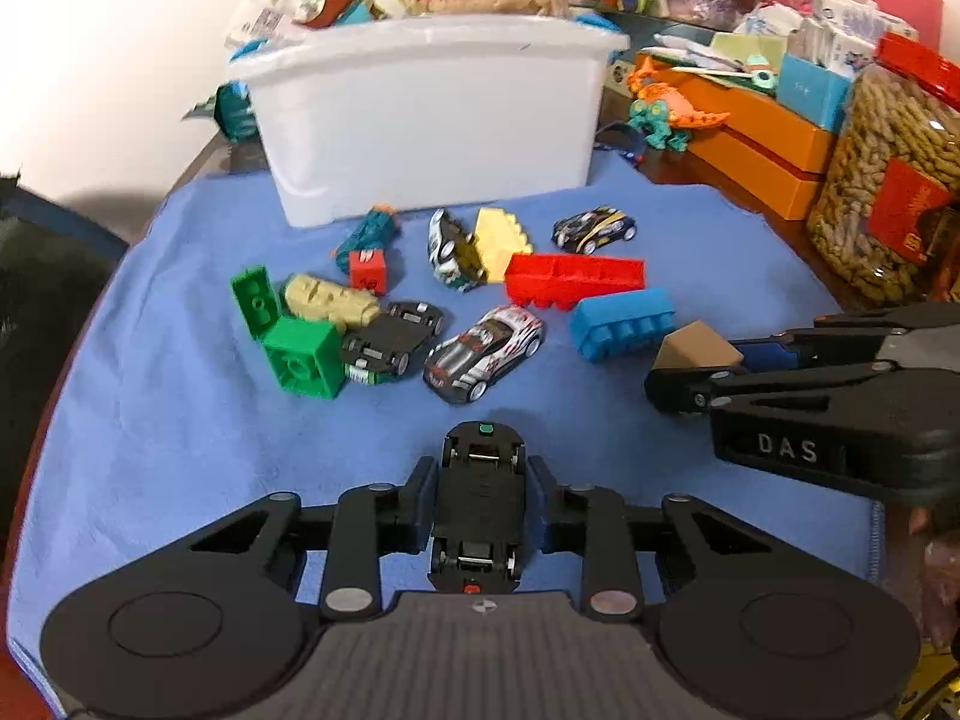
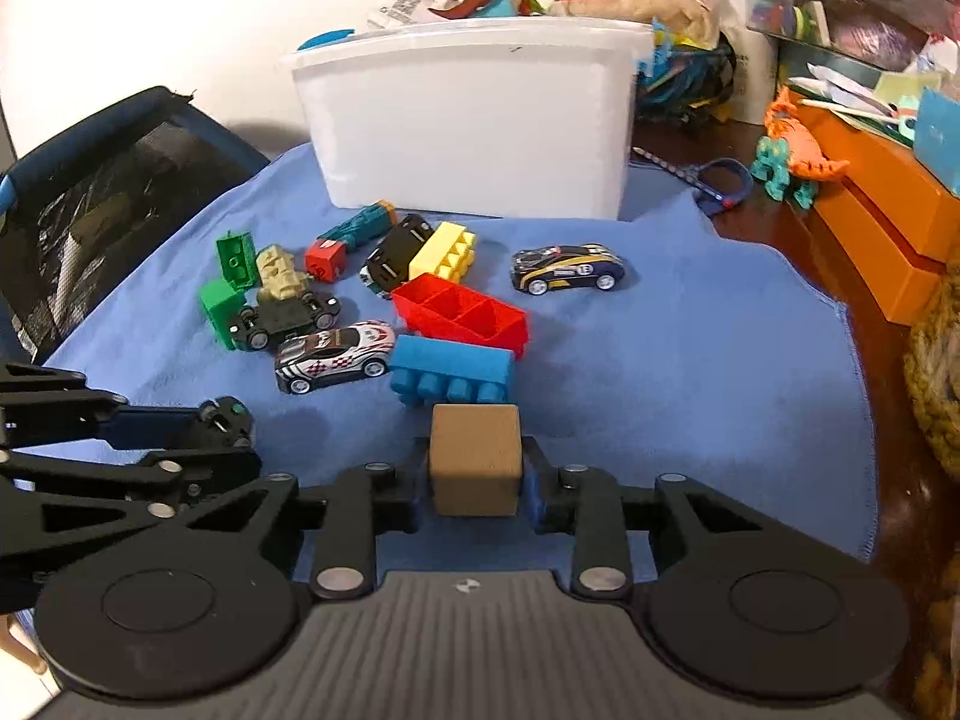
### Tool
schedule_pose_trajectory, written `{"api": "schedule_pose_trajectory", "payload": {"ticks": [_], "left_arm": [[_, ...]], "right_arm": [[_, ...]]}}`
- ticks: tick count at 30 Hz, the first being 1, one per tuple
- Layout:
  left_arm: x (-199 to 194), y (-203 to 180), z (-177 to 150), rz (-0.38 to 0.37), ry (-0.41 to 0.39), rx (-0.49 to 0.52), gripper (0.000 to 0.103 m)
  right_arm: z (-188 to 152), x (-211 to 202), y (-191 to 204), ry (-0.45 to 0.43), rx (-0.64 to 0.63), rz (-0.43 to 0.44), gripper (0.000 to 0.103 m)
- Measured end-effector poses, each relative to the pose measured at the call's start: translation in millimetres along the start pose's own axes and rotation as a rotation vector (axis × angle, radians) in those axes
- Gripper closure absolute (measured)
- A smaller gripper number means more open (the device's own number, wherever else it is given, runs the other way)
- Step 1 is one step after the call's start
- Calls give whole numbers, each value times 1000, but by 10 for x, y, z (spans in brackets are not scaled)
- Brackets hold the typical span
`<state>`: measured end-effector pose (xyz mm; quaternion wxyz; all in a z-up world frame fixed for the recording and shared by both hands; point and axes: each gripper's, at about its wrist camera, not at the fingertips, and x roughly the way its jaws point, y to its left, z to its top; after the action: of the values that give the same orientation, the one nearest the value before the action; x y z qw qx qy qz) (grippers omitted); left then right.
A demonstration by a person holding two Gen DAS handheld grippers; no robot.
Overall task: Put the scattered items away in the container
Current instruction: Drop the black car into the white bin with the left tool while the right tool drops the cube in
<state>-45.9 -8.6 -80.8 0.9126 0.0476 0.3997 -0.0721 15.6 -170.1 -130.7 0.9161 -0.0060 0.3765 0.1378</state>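
Observation:
My left gripper (image 1: 480, 510) is shut on an upside-down black toy car (image 1: 480, 498), held above the blue cloth (image 1: 150, 420). My right gripper (image 2: 477, 474) is shut on a tan wooden cube (image 2: 475, 459); it also shows in the left wrist view (image 1: 696, 348). The white container (image 1: 426, 114) stands at the far edge of the cloth, full of toys. Scattered before it lie a blue brick (image 2: 450, 369), a red brick (image 2: 462, 315), a yellow brick (image 2: 444, 252), green bricks (image 1: 294, 354), a white racing car (image 2: 336, 354), and a dark blue car (image 2: 567, 269).
Orange boxes (image 2: 888, 228) with a toy dinosaur (image 2: 792, 150) stand at the right, beside a jar of snacks (image 1: 894, 180). A dark mesh bag (image 2: 108, 198) sits off the cloth's left edge. Scissors (image 2: 714, 180) lie right of the container.

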Motion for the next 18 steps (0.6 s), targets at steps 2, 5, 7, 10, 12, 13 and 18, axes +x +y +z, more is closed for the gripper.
{"api": "schedule_pose_trajectory", "payload": {"ticks": [2, 5, 7, 10, 12, 13, 18], "left_arm": [[-113, 22, 111, -1, -25, -12, 69], [-252, 92, 362, 10, -62, -36, 69], [-278, 131, 563, 28, -80, -23, 69], [-245, 204, 976, 97, -115, 39, 69], [-222, 292, 1262, 118, -142, 49, 69], [-205, 345, 1432, 128, -155, 53, 69], [-47, 510, 2146, 141, -220, 84, 69]], "right_arm": [[35, -77, -15, -17, -1, 5, 70], [155, -242, -23, -65, -9, 7, 70], [314, -339, -42, -105, 4, 11, 70], [650, -420, -55, -169, 15, 10, 70], [884, -437, -46, -212, 13, 5, 70], [1043, -445, -42, -243, 15, -1, 70], [1697, -333, -49, -322, 29, -34, 70]]}}
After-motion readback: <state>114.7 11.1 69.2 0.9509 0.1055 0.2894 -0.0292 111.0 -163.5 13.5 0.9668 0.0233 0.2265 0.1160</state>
